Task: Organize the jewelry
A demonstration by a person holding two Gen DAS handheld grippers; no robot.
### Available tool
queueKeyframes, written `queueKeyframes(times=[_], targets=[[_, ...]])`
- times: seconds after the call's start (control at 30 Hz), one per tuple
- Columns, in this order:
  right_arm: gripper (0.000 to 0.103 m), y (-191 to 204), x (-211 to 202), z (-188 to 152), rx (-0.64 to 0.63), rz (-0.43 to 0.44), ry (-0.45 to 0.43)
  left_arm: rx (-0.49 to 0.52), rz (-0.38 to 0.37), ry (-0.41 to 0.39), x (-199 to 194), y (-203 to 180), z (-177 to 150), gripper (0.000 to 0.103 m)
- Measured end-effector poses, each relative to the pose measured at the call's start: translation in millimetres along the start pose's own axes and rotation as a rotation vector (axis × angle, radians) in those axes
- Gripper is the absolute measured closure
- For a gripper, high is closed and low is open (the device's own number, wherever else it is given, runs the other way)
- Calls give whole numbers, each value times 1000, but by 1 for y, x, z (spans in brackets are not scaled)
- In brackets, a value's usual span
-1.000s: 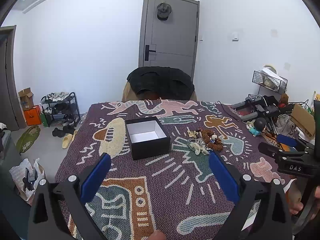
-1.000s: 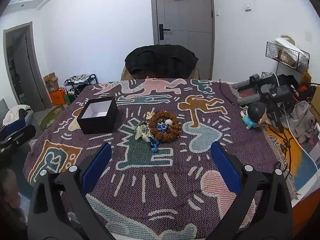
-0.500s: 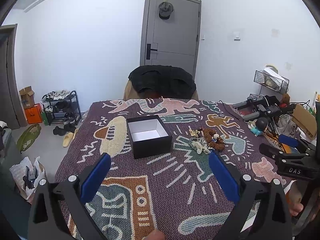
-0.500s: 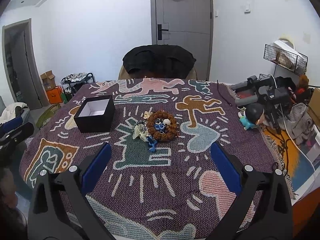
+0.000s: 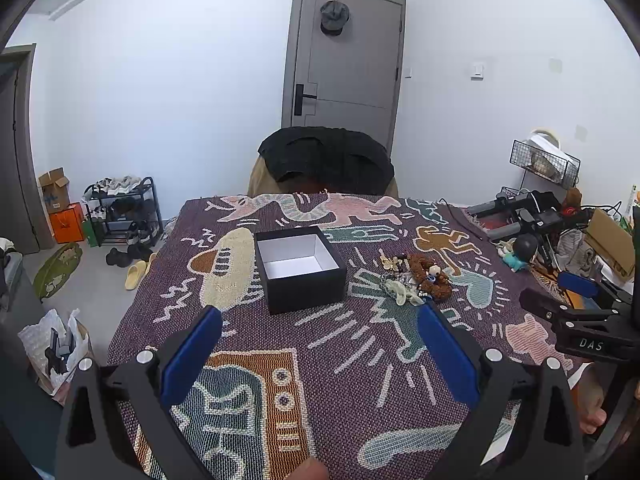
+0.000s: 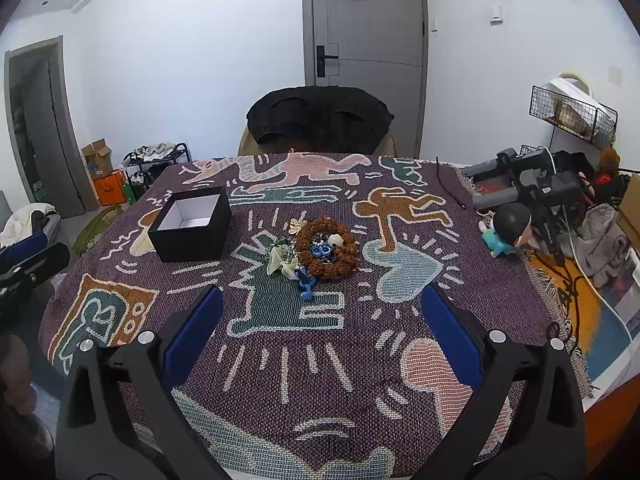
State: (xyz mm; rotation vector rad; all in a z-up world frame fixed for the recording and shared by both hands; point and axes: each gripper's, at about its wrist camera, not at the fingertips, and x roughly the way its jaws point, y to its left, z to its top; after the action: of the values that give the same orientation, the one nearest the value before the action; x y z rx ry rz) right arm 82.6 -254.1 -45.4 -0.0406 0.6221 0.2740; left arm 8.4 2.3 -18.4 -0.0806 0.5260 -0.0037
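Observation:
An open black box [image 5: 300, 266] with a white empty inside stands on the patterned cloth; it also shows in the right wrist view [image 6: 192, 224]. A pile of jewelry [image 6: 316, 250] lies to its right: a brown bead bracelet [image 6: 328, 248], pale pieces and a blue piece. The pile shows in the left wrist view [image 5: 416, 278] too. My left gripper [image 5: 318, 354] is open and empty, above the cloth short of the box. My right gripper [image 6: 318, 334] is open and empty, short of the pile.
The patterned cloth [image 6: 400, 380] covers the table. A chair with a black jacket [image 6: 320, 118] stands behind it. A small blue figure [image 6: 506, 236] and black equipment [image 6: 536, 188] sit at the right edge. A shoe rack [image 5: 120, 212] stands on the floor, left.
Both grippers have moved slightly; the box and jewelry pile sit a little differently in each view. Nothing was taken hold of.

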Motion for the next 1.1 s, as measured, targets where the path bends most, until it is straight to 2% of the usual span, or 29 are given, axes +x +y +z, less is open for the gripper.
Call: queueKeyframes(times=[0.33, 0.47, 0.57, 0.73, 1.1], targets=[[4, 1, 2, -2, 2, 2, 5, -2, 1, 6, 2, 1, -2, 8], [4, 0, 7, -4, 11, 11, 25, -14, -4, 50, 13, 2, -4, 8], [4, -3, 20, -6, 32, 18, 64, -37, 25, 116, 32, 5, -9, 8], [4, -6, 51, -11, 63, -29, 99, -54, 33, 146, 60, 7, -13, 8], [4, -12, 144, -7, 73, -179, 175, -58, 144, 343, 171, 17, -23, 8]])
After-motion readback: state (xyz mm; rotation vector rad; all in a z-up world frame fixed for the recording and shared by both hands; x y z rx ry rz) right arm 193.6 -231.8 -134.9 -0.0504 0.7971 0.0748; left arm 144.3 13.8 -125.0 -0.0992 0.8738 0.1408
